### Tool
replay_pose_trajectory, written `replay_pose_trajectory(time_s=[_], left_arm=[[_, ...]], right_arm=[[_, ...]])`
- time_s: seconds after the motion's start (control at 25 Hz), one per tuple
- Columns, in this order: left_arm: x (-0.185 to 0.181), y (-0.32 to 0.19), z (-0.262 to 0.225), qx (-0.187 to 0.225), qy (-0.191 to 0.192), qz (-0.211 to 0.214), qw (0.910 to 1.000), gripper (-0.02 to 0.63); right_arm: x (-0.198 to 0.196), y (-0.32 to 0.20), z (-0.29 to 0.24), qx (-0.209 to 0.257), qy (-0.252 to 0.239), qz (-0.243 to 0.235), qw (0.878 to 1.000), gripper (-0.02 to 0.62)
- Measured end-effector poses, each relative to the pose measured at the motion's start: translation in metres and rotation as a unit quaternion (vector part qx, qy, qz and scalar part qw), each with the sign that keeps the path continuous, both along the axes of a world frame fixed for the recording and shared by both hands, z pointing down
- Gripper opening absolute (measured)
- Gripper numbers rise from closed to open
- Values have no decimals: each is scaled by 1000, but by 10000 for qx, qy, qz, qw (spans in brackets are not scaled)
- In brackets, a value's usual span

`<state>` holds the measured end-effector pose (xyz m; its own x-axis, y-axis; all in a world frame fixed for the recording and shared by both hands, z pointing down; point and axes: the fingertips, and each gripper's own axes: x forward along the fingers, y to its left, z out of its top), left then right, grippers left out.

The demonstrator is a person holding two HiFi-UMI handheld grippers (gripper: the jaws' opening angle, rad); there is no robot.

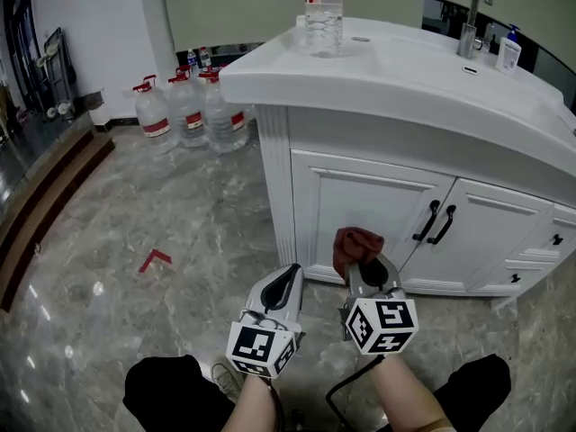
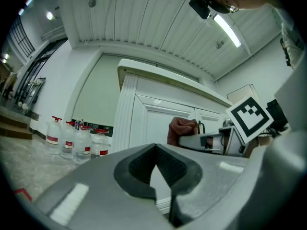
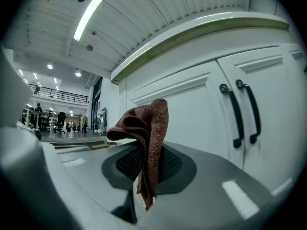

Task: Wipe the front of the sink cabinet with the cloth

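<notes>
The white sink cabinet (image 1: 378, 196) stands ahead of me, its left door (image 3: 192, 114) facing both grippers. My right gripper (image 1: 364, 264) is shut on a reddish-brown cloth (image 1: 355, 244), whose bunched end (image 3: 144, 128) sticks up past the jaws, close to the lower part of the left door. Whether the cloth touches the door I cannot tell. In the left gripper view the cloth (image 2: 182, 128) shows to the right, in front of the door. My left gripper (image 1: 286, 282) hangs to the left of the right one, shut with nothing in it, pointing at the cabinet's lower left corner.
Two black door handles (image 1: 435, 223) sit right of the cloth. Several large water bottles (image 1: 189, 106) stand on the marble floor at the cabinet's left. A clear bottle (image 1: 322, 12), a tap (image 1: 472, 16) and a soap dispenser (image 1: 509, 50) are on the countertop. Red tape (image 1: 153, 259) marks the floor.
</notes>
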<state>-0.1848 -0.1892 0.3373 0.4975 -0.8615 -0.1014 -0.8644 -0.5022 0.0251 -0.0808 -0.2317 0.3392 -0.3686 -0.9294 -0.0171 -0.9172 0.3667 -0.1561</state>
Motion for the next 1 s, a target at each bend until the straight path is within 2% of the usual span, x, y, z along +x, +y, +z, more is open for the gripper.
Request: replay_pose_trajectory(time_s=[0.32,0.56,0.8,1.0], left_arm=[[-33,-41,-7,194,-209,252,9993,2],[-40,-49,-4,115,-199,405,9989,0],[-33,-49,-2,132,-46,434,9990,1],[-7,-42,-9,211,-8,591,9980,1]], right_arm=[[-72,-55,-73,657,7,-316,9973,78],[-98,-69,-99,897,95,-398,9951,78],[-82,-68,-98,889,183,-224,9956,80],[-31,-58,-102,857,322,184,9956,80]])
